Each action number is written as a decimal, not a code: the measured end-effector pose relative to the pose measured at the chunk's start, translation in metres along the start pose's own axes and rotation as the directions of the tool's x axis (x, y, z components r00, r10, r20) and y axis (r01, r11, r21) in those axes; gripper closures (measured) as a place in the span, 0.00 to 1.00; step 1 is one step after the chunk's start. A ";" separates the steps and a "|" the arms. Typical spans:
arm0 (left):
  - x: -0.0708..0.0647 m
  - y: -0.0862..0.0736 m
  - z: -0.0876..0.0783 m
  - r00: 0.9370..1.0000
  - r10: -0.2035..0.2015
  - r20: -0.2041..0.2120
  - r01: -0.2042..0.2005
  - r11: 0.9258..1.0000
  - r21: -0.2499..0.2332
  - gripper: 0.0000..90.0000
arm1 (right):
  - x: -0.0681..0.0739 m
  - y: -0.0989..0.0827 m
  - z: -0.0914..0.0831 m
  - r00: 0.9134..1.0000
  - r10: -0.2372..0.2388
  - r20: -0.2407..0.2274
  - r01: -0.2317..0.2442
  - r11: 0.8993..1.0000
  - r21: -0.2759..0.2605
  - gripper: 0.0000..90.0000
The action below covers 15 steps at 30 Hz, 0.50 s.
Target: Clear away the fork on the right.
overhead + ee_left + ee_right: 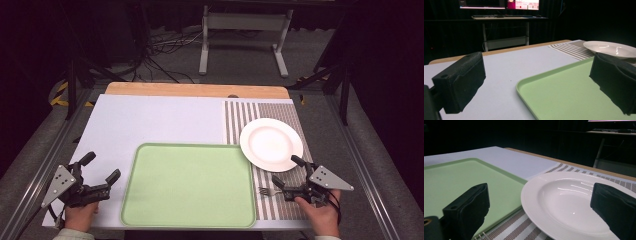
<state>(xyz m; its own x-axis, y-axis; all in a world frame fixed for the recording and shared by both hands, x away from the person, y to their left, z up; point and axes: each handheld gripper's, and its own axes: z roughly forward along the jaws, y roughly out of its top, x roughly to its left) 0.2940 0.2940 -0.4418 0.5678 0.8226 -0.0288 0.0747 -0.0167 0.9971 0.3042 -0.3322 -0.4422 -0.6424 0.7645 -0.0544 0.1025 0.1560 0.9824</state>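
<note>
Nearest the camera, the left gripper (100, 176) rests on the table (150, 115) at its near left corner, jaws spread wide with nothing between them, just left of the green tray (190, 185). Beside the tray lies a striped mat (240, 120) bearing a white plate (271, 144) and a fork (265, 191). The right gripper (287, 172), jaws also wide apart, sits over the mat; the fork's tines lie just left of its near jaw, the plate ahead between both jaws.
</note>
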 end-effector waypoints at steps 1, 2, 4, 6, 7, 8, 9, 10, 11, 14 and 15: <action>0.000 0.000 0.000 1.000 0.000 -0.001 0.000 1.000 0.000 0.01 | 0.000 0.000 0.000 1.000 0.000 0.000 0.000 1.000 0.001 0.04; 0.000 0.000 0.000 1.000 0.000 -0.001 0.000 1.000 0.000 0.01 | 0.000 0.000 0.000 1.000 0.000 0.000 0.000 1.000 0.001 0.04; 0.000 0.000 0.000 1.000 -0.001 -0.003 0.001 1.000 0.000 0.01 | 0.000 0.000 0.000 1.000 -0.001 -0.001 0.001 1.000 0.000 0.04; 0.001 0.000 0.000 1.000 0.001 -0.003 -0.001 1.000 -0.001 0.01 | 0.000 0.000 0.000 1.000 0.000 -0.002 0.000 1.000 -0.003 0.04; 0.001 0.000 0.000 1.000 0.002 -0.003 -0.002 1.000 -0.001 0.01 | 0.000 0.000 0.000 1.000 0.000 -0.002 0.000 1.000 -0.001 0.04; 0.000 0.000 0.000 1.000 0.000 -0.003 0.000 1.000 0.000 0.01 | 0.000 0.000 0.000 1.000 0.000 -0.002 0.000 1.000 -0.001 0.04; 0.000 0.000 0.000 1.000 -0.003 -0.002 0.003 1.000 0.000 0.01 | 0.000 0.000 0.000 1.000 -0.001 -0.001 0.001 1.000 0.000 0.04; 0.000 -0.001 0.000 1.000 -0.003 -0.002 0.003 1.000 0.002 0.01 | 0.000 0.000 0.000 1.000 -0.001 -0.002 0.001 1.000 -0.001 0.04; 0.000 0.000 0.000 1.000 -0.002 -0.002 0.002 1.000 0.002 0.01 | 0.000 0.001 0.000 1.000 -0.004 -0.002 0.004 1.000 -0.002 0.04; 0.000 0.000 -0.001 1.000 -0.002 -0.004 0.002 1.000 0.000 0.01 | 0.000 0.003 0.000 1.000 -0.006 -0.003 0.006 1.000 -0.006 0.04; 0.000 0.000 -0.001 1.000 -0.002 -0.004 0.002 1.000 0.000 0.01 | 0.000 0.005 0.000 1.000 -0.008 -0.009 0.008 1.000 -0.004 0.04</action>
<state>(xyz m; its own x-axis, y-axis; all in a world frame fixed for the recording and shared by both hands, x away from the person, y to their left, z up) 0.2934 0.2948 -0.4417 0.5646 0.8248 -0.0305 0.0761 -0.0152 0.9970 0.3050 -0.3315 -0.4372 -0.6498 0.7577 -0.0606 0.0947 0.1598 0.9826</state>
